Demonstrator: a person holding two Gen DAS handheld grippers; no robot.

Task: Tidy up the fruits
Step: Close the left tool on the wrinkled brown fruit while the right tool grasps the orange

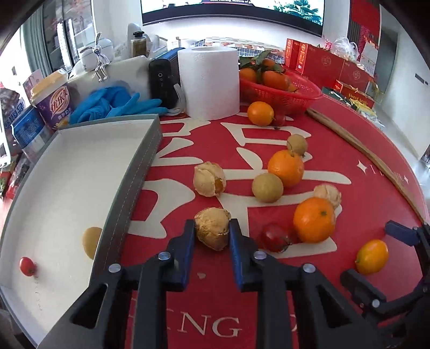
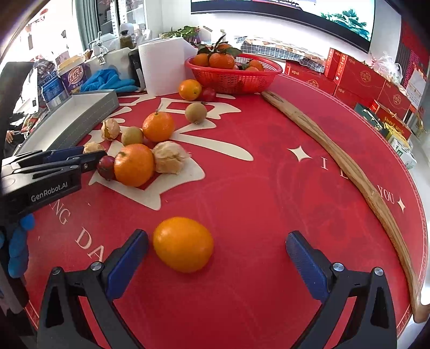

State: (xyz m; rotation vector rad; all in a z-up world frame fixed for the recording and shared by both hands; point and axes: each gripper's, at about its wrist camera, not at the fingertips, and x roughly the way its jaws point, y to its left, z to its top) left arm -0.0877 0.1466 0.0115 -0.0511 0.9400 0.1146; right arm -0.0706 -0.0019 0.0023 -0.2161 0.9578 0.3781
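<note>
left tongs around husked fruit

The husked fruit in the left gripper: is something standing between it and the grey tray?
Nothing visible. The left gripper is shut on the husked fruit; only bare red tablecloth lies before the grey tray.

Bright daylight, even — wall blown out white around screen. Soft short shadows under fruit. Glare off window at far left. Strong fisheye bend, dark corners — centre sharp, edges soft.
</note>
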